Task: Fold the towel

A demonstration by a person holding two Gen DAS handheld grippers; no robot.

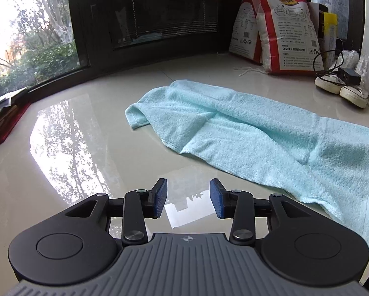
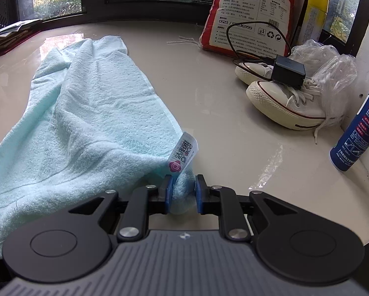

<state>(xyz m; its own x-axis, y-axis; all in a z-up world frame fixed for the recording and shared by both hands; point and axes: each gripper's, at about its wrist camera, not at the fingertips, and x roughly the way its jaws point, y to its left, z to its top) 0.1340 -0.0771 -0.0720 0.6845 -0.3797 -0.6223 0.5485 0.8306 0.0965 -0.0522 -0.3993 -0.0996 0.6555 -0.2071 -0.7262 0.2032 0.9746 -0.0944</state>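
Pinching the near corner of the towel (image 2: 85, 113), the right gripper (image 2: 183, 193) has terry bunched between its narrow jaws, the label (image 2: 183, 154) standing just ahead of them. The left gripper (image 1: 188, 201) hangs over bare tabletop (image 1: 73, 148), jaws partly apart with nothing between; the towel lies rumpled ahead and to its right. This looks like the gathering step: the left probably needs a corner before any fold.

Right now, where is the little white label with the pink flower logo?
In the right wrist view, the white label with the pink flower logo sticks up from the light blue terry towel's near right corner, just above the right gripper, whose blue pads hold that corner.
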